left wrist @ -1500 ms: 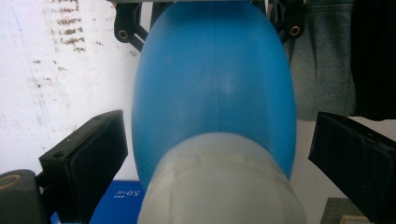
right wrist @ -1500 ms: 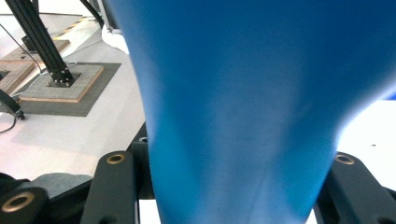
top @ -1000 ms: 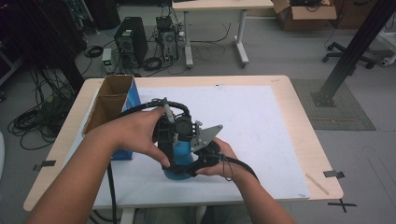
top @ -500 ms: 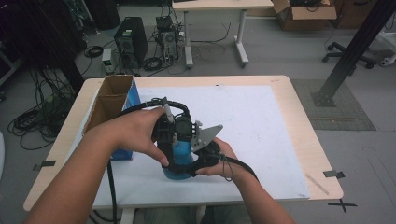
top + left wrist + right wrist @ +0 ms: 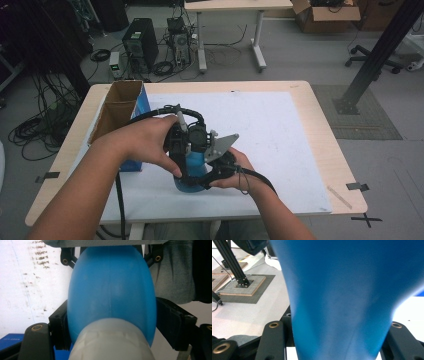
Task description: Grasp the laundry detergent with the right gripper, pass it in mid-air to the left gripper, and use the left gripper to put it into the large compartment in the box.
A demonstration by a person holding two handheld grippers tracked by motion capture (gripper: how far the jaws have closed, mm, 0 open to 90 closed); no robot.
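1. Fingers [image 5: 58, 327] of the left gripper [image 5: 187, 142] have just been closing on the blue bottle [image 5: 111, 290]; in the left gripper view both black pads lie against the bottle's sides, just above its white cap [image 5: 112, 340].
2. Right gripper [image 5: 220, 167]: clamped on the same bottle. In the right gripper view the blue body [image 5: 342, 302] fills the gap between the jaws, touching both.
3. Bottle location: on the white sheet [image 5: 280, 130], near its front edge, just right of the cardboard box [image 5: 117, 107]. In the high view its blue base [image 5: 192, 182] shows below the two grippers.
4. Left gripper sits over the bottle; right gripper is just beside it, to the right and lower.
5. Box stands open-topped at the sheet's left edge, with a blue side panel facing the bottle.
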